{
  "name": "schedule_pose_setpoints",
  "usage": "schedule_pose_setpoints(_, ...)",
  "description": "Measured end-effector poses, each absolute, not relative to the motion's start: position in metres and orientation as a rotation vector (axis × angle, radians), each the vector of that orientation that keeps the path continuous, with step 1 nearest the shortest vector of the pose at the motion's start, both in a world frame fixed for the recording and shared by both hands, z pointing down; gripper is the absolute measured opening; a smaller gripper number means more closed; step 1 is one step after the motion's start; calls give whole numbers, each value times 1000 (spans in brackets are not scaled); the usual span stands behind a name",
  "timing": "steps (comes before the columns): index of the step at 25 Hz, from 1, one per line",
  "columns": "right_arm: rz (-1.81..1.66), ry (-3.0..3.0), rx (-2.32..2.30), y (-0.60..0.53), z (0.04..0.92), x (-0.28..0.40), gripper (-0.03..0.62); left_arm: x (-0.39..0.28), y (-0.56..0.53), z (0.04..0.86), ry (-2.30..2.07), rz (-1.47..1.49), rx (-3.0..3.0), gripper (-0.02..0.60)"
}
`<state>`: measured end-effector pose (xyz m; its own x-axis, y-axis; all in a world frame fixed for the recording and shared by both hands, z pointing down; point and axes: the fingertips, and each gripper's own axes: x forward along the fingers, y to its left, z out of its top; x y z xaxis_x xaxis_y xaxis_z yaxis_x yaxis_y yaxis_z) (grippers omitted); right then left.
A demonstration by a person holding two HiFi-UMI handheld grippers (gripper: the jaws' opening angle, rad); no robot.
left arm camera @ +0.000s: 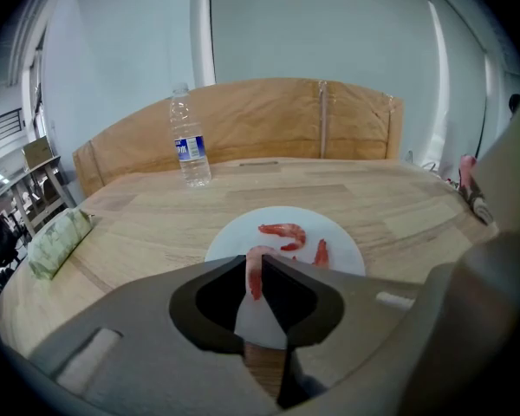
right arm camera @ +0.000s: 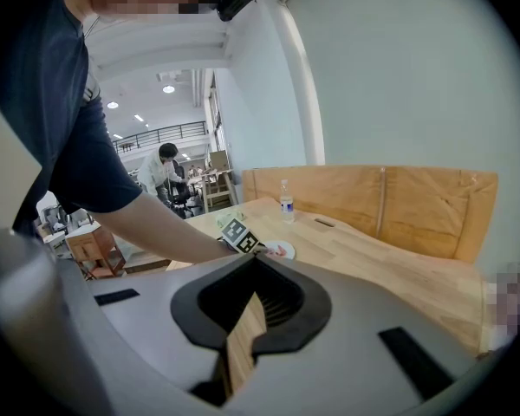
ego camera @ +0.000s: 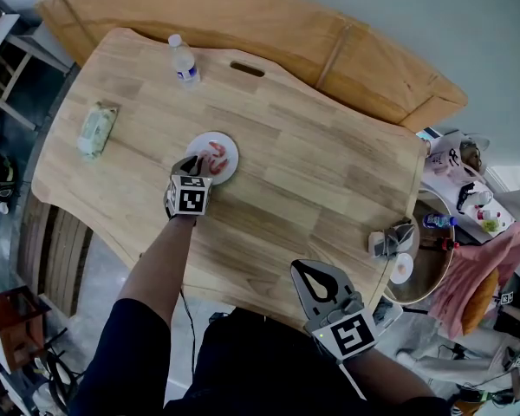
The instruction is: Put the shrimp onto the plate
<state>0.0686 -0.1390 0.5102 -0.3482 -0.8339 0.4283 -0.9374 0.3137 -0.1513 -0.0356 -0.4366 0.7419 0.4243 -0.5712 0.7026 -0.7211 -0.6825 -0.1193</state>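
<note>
A white plate (left arm camera: 338, 241) (ego camera: 228, 148) lies on the wooden table (ego camera: 312, 172). Two red shrimp rest on it, one curled (left arm camera: 283, 230) and one straight (left arm camera: 321, 251). My left gripper (left arm camera: 256, 271) (ego camera: 195, 165) hangs over the plate's near edge, shut on a third shrimp (left arm camera: 254, 267) that sticks up between its jaws. My right gripper (ego camera: 319, 282) (right arm camera: 256, 263) is at the table's near edge, far from the plate, jaws closed together with nothing in them. In the right gripper view the plate (right arm camera: 283, 250) shows small beyond the left arm.
A water bottle (ego camera: 184, 61) (left arm camera: 191, 147) stands at the table's far side. A green packet (ego camera: 96, 128) (left arm camera: 59, 241) lies at the left. A small grey object (ego camera: 390, 239) sits at the right edge. A wooden bench back (ego camera: 243, 24) runs behind the table.
</note>
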Motion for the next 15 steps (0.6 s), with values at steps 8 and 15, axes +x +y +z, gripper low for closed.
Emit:
schedule_pose_setpoints(8,504,-2348,1598,-136,495,61,9,-38,-424,710,-1144,1029,2518,48)
schedule_pose_setpoints(15,466,-2383,1582,-131,479,50,9,-43,-386,654,-1117,868,2588,48)
